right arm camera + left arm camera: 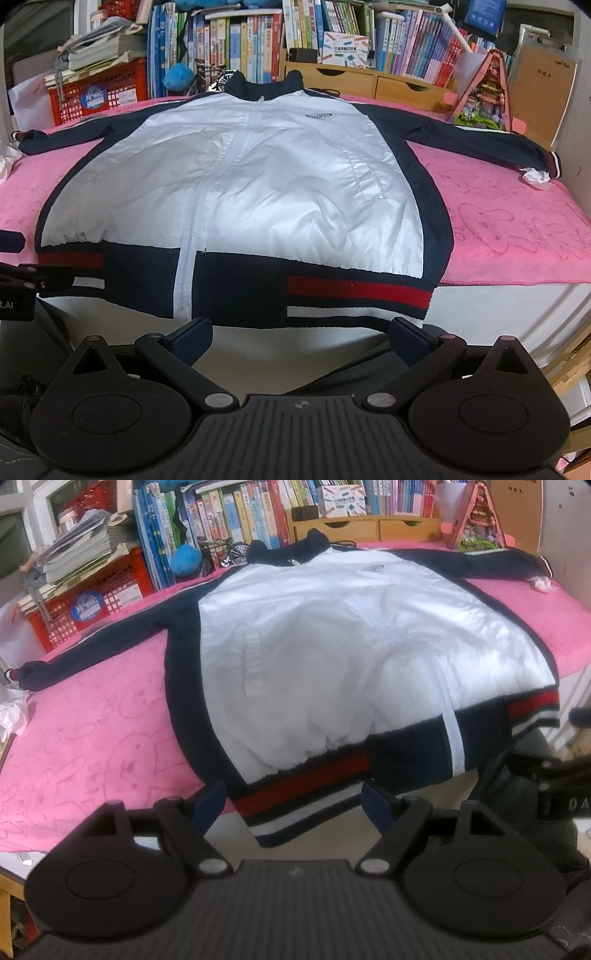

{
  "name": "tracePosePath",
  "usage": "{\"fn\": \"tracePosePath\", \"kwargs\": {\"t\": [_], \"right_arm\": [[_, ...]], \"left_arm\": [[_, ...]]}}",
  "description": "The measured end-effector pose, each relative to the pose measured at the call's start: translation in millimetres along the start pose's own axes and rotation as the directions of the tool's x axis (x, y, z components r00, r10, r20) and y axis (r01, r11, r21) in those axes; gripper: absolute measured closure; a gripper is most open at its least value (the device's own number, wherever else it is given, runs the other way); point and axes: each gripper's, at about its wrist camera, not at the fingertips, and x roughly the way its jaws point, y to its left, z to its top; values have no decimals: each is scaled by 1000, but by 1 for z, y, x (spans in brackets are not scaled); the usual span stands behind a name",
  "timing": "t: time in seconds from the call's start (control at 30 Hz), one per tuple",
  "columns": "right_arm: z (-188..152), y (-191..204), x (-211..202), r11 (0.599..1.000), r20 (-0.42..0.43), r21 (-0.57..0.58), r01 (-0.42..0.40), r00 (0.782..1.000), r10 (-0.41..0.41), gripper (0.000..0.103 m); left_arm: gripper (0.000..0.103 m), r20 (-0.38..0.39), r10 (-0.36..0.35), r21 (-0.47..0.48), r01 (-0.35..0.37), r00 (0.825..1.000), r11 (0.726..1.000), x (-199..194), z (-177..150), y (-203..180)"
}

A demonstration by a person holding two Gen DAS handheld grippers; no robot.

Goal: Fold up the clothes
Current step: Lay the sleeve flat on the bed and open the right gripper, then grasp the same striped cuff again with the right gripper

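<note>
A white and navy jacket (pixel 332 646) (pixel 236 184) lies flat, front up, on a pink towel (pixel 92 738) (pixel 517 229), sleeves spread to both sides. Its striped red, white and navy hem (pixel 303 794) (pixel 358 291) hangs over the near table edge. My left gripper (pixel 293 805) stands open just in front of the hem's left part, the fingers either side of the band without touching it. My right gripper (pixel 299 338) is open too, a little below the hem's middle and right part. Nothing is held in either one.
Books (pixel 258 40) line the back, with a red crate (pixel 92 602) (pixel 99 96) of papers at left. A wooden drawer unit (pixel 369 81) and a pink toy house (pixel 484 92) stand behind the collar. Crumpled paper (pixel 535 175) lies by the right cuff. The other gripper shows at each view's edge.
</note>
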Motion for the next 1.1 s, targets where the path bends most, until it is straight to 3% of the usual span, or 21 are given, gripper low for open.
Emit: {"fn": "tracePosePath", "kwargs": {"t": [0.1, 0.2, 0.3, 0.47, 0.6, 0.73, 0.83, 0.97, 1.07, 1.1], "right_arm": [[10, -8, 4, 999, 34, 12, -52, 998, 52, 1], [37, -31, 3, 996, 163, 51, -74, 985, 65, 1], [69, -69, 12, 991, 283, 130, -35, 959, -3, 1], [118, -164, 50, 940, 340, 340, 42, 926, -164, 1], [137, -237, 88, 883, 324, 461, 87, 910, -259, 1], [152, -307, 128, 817, 290, 561, 129, 895, -340, 1], [164, -360, 157, 759, 258, 631, 159, 880, -398, 2], [179, -429, 196, 671, 207, 716, 194, 858, -469, 2], [191, -478, 226, 605, 160, 764, 223, 843, -513, 2], [195, -485, 236, 604, 131, 757, 249, 848, -514, 2]], "left_arm": [[22, 53, -14, 25, 13, 998, 1000, 2, 15, 7], [22, 105, -41, 3, 41, 994, 999, 7, 46, 18], [22, 138, -35, -37, 41, 990, 999, 21, 79, 30], [22, 189, 6, -128, 19, 982, 992, 52, 118, 55], [22, 181, 35, -245, 11, 983, 969, 86, 137, 77], [22, 121, 62, -353, -15, 991, 935, 125, 145, 96], [22, 76, 101, -377, -65, 992, 924, 147, 148, 104], [20, 33, 153, -343, -132, 988, 930, 166, 147, 99], [17, 71, 170, -333, -137, 983, 933, 168, 143, 95], [16, 79, 169, -337, -134, 982, 932, 168, 141, 95]]}}
